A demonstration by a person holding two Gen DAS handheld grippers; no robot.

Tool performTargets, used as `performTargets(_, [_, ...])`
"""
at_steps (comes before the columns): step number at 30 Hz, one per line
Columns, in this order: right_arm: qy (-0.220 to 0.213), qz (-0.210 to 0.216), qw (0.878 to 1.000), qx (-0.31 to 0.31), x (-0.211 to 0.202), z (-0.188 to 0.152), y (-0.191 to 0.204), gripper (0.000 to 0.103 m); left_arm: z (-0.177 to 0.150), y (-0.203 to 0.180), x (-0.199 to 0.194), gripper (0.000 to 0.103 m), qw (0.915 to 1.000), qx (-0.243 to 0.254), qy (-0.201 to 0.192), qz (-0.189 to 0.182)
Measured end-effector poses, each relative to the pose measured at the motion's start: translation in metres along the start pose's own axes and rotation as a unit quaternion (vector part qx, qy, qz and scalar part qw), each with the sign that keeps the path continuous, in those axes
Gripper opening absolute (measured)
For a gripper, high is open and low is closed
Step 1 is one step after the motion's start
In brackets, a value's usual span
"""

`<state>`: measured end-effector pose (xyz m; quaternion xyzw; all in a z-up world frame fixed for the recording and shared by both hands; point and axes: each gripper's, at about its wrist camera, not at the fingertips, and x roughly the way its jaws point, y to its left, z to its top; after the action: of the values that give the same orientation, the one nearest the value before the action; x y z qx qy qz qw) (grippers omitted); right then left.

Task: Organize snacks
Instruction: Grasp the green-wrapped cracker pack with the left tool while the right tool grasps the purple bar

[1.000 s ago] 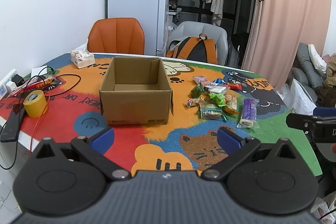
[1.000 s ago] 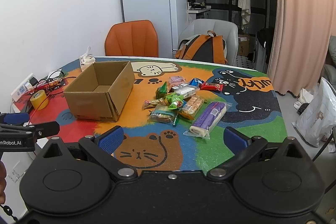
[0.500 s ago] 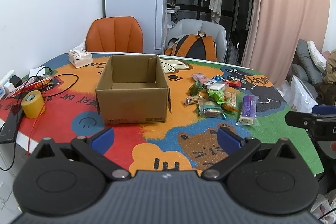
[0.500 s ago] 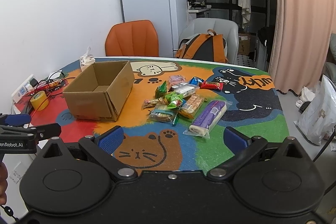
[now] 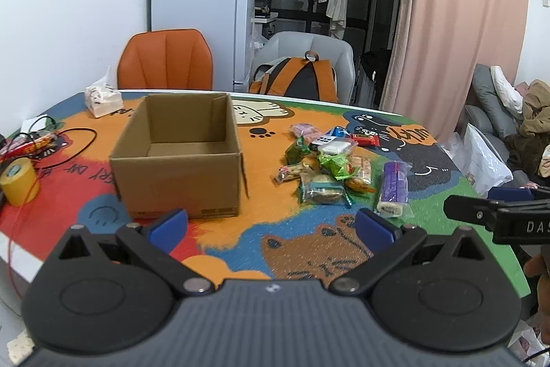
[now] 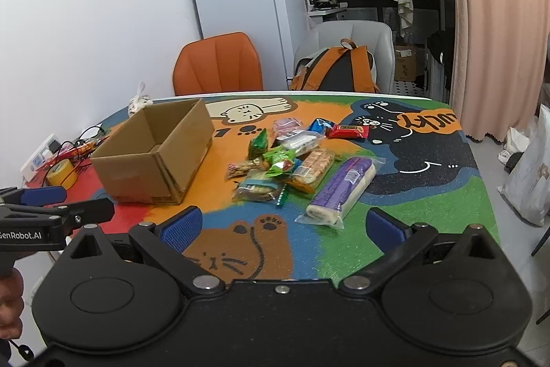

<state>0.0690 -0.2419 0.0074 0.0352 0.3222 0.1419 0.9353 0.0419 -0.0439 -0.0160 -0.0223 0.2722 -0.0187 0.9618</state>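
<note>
An open, empty cardboard box (image 5: pixel 178 157) (image 6: pixel 154 157) stands on the colourful cartoon table mat (image 5: pixel 240 229). To its right lies a heap of several wrapped snacks (image 5: pixel 326 160) (image 6: pixel 285 160), with a long purple packet (image 5: pixel 393 186) (image 6: pixel 340 191) at its right edge and a red bar (image 6: pixel 348 131) at the back. My left gripper (image 5: pixel 271 224) hovers open over the table's near edge, in front of the box. My right gripper (image 6: pixel 285 227) is open too, just short of the purple packet. Neither holds anything.
Yellow tape roll (image 5: pixel 17 181), cables and a power strip (image 6: pixel 39 157) crowd the table's left end; a tissue pack (image 5: pixel 102 98) sits at the back left. Behind the table stand an orange chair (image 5: pixel 165 61), a grey chair with a backpack (image 5: pixel 302 81), and a fridge (image 5: pixel 202 9).
Both grippers have drifted slightly forward over the table, so the box and snacks look a little nearer. Both stay open; no object has moved.
</note>
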Motion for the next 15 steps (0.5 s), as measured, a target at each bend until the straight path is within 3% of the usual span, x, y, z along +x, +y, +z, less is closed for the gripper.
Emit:
performTargets(4, [0.003, 0.001, 1.000, 0.016, 0.015, 0.000, -0.012, 0.101, 0.002, -0.006, 0.020, 0.103, 0.9999, -0.005, 0.000, -0.013])
performTargets(9, [0.014, -0.018, 0.999, 0.038, 0.040, 0.002, -0.028, 0.088, 0.007, -0.019, 0.043, 0.102, 0.9995, -0.005, -0.005, -0.029])
performTargets(15, [0.030, -0.026, 0.998, 0.055, 0.064, 0.006, -0.042, 0.081, 0.013, -0.029, 0.066, 0.101, 0.9989, -0.006, -0.013, -0.045])
